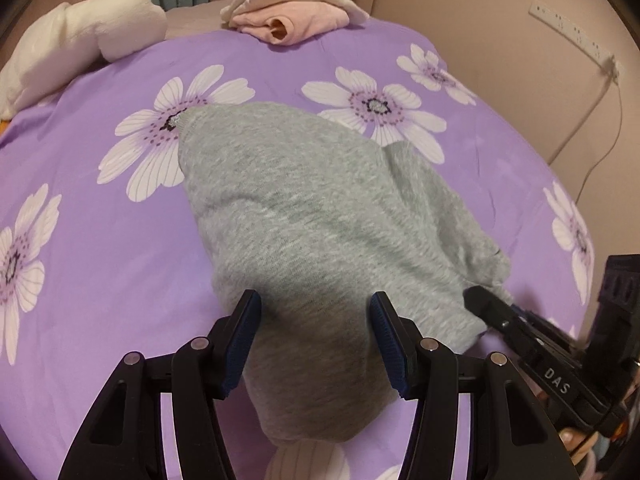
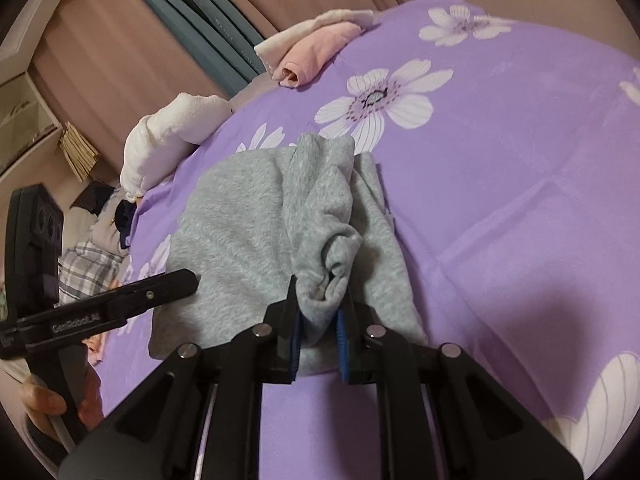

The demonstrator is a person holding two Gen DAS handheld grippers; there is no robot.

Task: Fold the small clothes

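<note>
Centrally, grey garment (image 1: pixel 304 216) lying crumpled on purple flowered bed cover (image 1: pixel 100 264). Left gripper (image 1: pixel 314 340) hovering with jaws spread wide, grey cloth sitting between blue pads, not pinched. Right gripper (image 2: pixel 318 336) pinching bunched edge of garment between nearly closed pads. Pink folded clothes (image 1: pixel 296 20) and white towel roll (image 1: pixel 76 48) resting at far edge of bed

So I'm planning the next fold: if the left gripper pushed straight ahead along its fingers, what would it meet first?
The grey garment. The left gripper is open with the cloth already lying between its fingers, so it would run further onto that fabric at once. The purple flowered bedspread lies beneath; height above it is unclear.
</note>
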